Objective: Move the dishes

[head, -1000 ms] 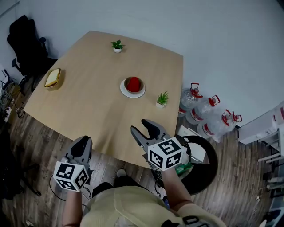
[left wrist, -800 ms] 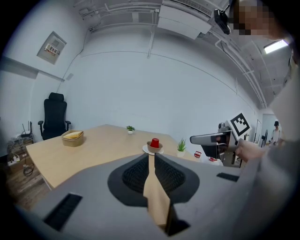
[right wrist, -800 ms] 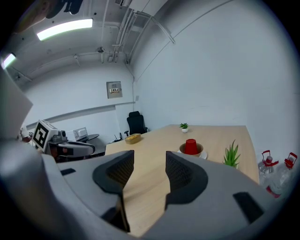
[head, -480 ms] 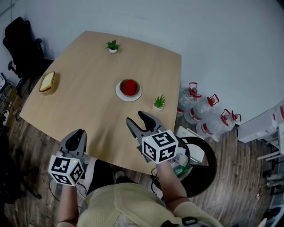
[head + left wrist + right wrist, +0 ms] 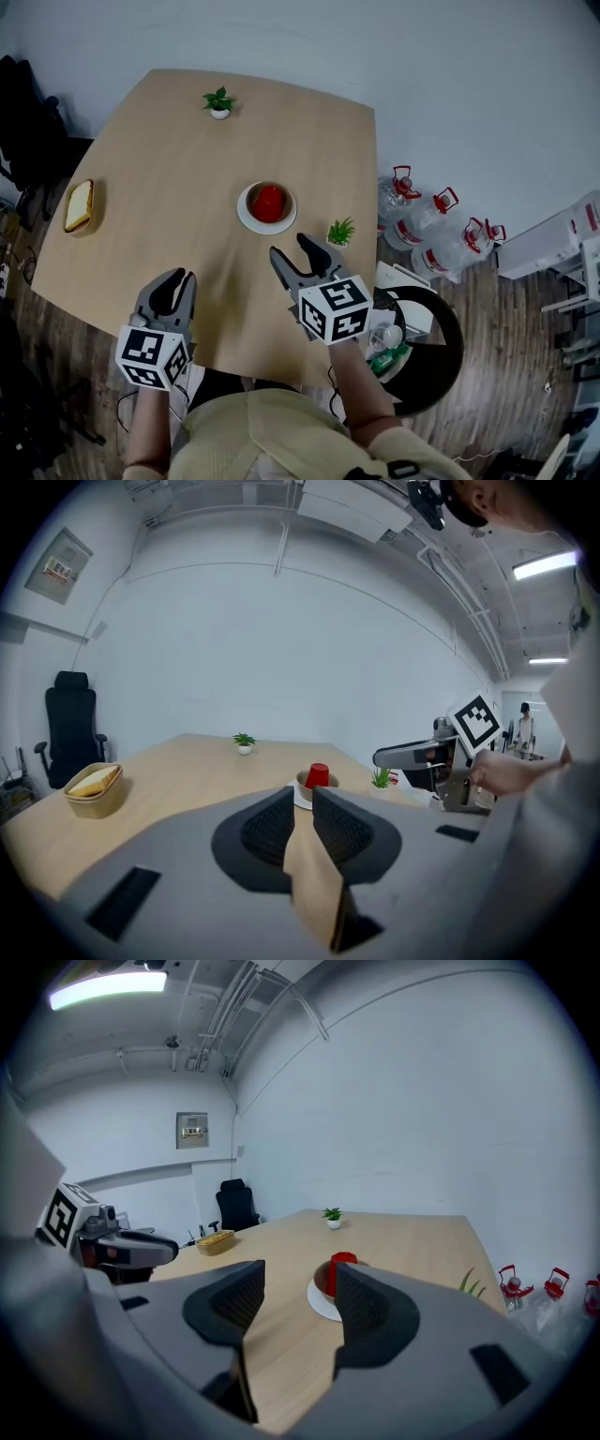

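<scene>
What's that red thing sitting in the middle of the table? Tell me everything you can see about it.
It is a small red cup that looks like smooth plastic, plain with no visible print or handle. It stands inside a shallow brownish bowl and rises above the rim. It seems to be upside down, slightly narrower at the top. The bowl rests on a round white plate near the middle of the wooden table. Only the bowl touches the cup.
</scene>
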Available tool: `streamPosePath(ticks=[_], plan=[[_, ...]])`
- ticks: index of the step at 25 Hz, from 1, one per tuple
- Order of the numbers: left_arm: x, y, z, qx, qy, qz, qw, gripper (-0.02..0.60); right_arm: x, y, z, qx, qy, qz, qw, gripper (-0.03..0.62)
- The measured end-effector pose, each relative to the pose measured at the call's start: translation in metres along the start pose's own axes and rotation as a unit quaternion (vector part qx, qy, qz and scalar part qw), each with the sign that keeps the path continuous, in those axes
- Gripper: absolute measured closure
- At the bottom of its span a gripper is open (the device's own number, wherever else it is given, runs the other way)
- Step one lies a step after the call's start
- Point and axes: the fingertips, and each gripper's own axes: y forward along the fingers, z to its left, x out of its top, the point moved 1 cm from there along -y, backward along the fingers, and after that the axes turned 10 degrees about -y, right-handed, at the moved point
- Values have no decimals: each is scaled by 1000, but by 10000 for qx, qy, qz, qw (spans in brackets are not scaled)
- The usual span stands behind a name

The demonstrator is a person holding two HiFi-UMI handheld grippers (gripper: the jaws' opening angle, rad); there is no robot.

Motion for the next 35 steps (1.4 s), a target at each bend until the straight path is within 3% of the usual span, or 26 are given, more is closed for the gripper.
streamPosePath(ticks=[16,35], plan=[[-4,85,70,-327,-165,402,9985,518,-26,113,-54,-802,148,548,9952,335],[-16,122,124,-523,-484,647,9954,502,-55,170,-73,-1107,27,1251,9859,310]])
